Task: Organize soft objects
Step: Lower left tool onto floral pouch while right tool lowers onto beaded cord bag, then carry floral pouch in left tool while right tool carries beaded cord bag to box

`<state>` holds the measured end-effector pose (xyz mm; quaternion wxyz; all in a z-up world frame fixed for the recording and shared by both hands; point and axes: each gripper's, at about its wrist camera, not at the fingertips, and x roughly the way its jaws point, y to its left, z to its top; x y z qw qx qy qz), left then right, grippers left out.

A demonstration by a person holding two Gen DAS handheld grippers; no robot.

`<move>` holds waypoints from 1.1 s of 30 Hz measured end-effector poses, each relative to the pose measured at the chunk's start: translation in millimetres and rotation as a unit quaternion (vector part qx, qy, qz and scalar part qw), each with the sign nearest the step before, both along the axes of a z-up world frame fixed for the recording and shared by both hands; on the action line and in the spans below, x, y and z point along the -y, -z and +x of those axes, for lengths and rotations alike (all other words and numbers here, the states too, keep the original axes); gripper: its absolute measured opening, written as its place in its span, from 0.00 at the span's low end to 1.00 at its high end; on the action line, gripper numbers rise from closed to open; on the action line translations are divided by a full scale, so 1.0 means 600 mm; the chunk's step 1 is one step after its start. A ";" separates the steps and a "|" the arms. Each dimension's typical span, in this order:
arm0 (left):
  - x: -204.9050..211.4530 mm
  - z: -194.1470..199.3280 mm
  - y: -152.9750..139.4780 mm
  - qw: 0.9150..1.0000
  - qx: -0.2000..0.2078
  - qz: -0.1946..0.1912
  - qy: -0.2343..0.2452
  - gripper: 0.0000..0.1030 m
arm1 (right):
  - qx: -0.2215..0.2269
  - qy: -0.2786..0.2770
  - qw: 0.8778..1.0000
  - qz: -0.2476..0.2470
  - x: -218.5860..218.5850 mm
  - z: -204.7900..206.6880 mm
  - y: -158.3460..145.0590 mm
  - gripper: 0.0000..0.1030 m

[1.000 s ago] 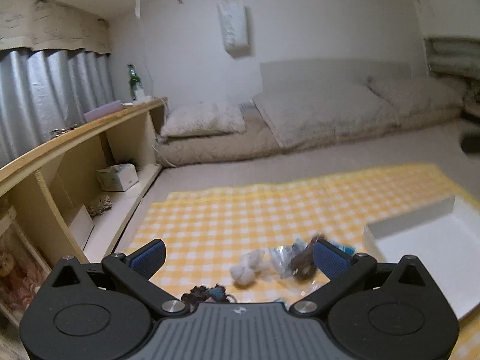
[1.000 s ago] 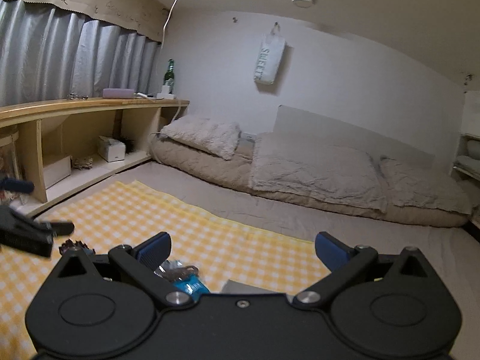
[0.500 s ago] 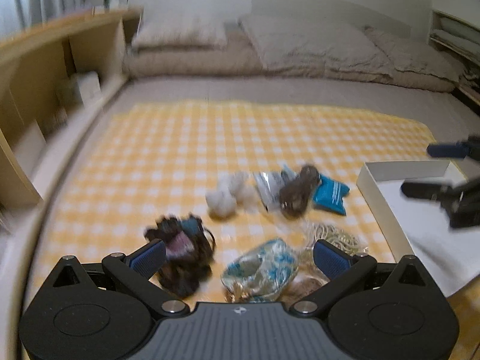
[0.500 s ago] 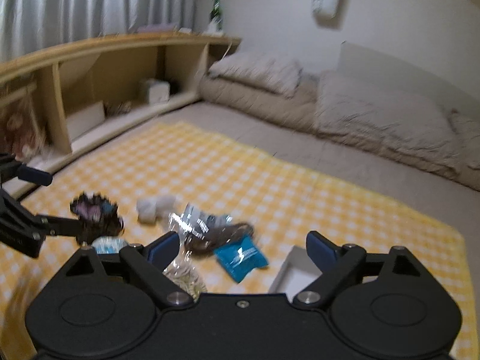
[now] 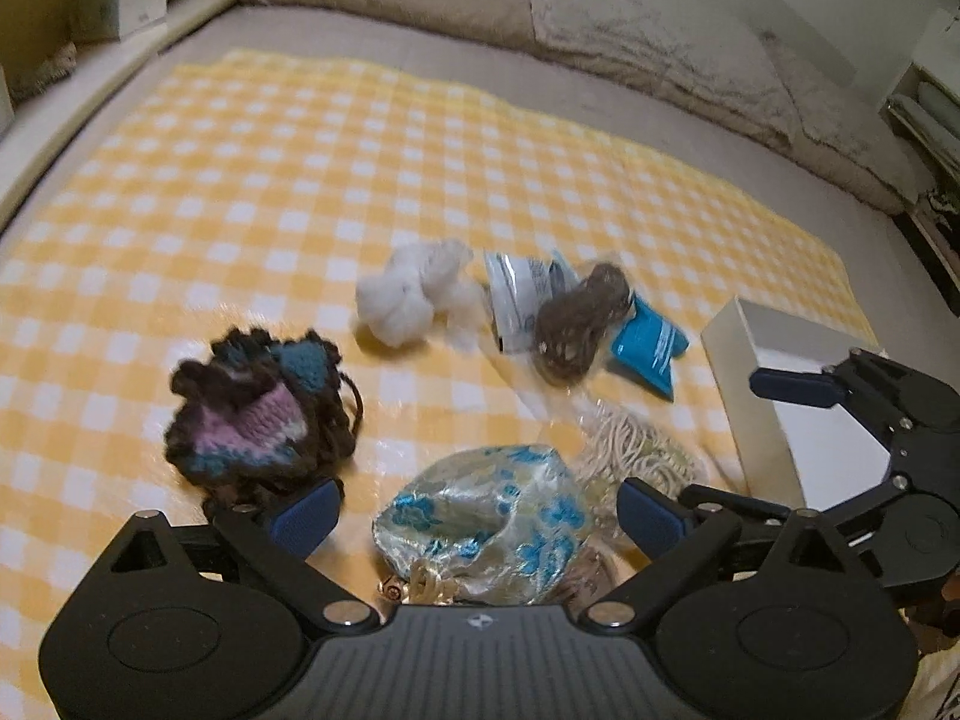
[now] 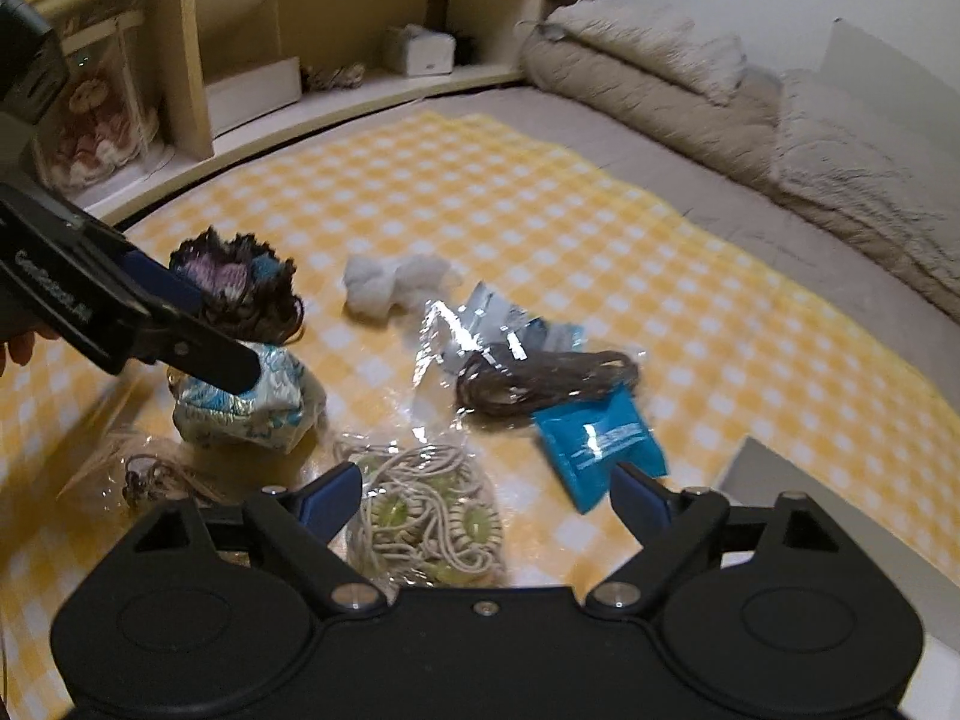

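Note:
Soft items lie on a yellow checked cloth point(image 5: 300, 168). My left gripper point(image 5: 477, 516) is open, its jaws either side of a blue-flowered silk pouch point(image 5: 486, 525). A dark knitted pouch point(image 5: 258, 408) lies to its left, white cotton fluff point(image 5: 408, 294) beyond. My right gripper point(image 6: 483, 495) is open just above a bagged cream cord bundle point(image 6: 429, 516). A bagged brown cord point(image 6: 540, 384) and a blue packet point(image 6: 600, 444) lie ahead of it. The white box point(image 5: 780, 396) is at the right.
A wooden shelf unit point(image 6: 300, 60) with boxes runs along the left. Beige cushions and bedding point(image 5: 600, 18) lie beyond the cloth. A clear bag with thin cord point(image 6: 150, 474) lies at the near left.
Both grippers have tilted down and moved in towards the pile of items. The left one now brackets the silk pouch; the right one hovers over the cream cord bundle.

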<state>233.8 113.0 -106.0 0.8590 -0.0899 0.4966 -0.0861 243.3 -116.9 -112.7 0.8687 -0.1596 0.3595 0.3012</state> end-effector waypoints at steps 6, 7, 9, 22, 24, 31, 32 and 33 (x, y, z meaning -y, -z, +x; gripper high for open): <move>-0.005 0.005 0.035 1.000 -0.028 0.011 0.010 0.94 | -0.028 -0.021 0.999 -0.012 -0.023 0.020 0.034 0.87; -0.006 0.005 0.038 0.999 -0.032 0.011 0.012 0.94 | -0.031 -0.025 0.999 -0.012 -0.027 0.022 0.038 0.87; -0.006 0.006 0.047 0.999 -0.041 0.014 0.016 0.94 | -0.038 -0.028 0.999 -0.020 -0.035 0.026 0.047 0.87; -0.001 0.001 0.042 0.999 -0.029 0.034 0.029 0.54 | -0.081 -0.037 0.995 -0.045 -0.050 0.028 0.073 0.65; 0.000 -0.003 0.035 0.999 -0.018 0.041 0.026 0.52 | -0.080 -0.036 0.995 -0.046 -0.051 0.025 0.068 0.59; 0.009 -0.027 -0.004 0.998 0.029 0.060 0.013 0.51 | -0.060 -0.023 0.997 -0.035 -0.043 0.012 0.040 0.55; 0.011 -0.031 -0.010 0.998 0.037 0.059 0.010 0.51 | -0.056 -0.020 0.998 -0.030 -0.040 0.010 0.033 0.55; 0.014 -0.036 -0.018 0.997 0.046 0.056 0.005 0.51 | -0.053 -0.016 0.998 -0.025 -0.037 0.009 0.026 0.55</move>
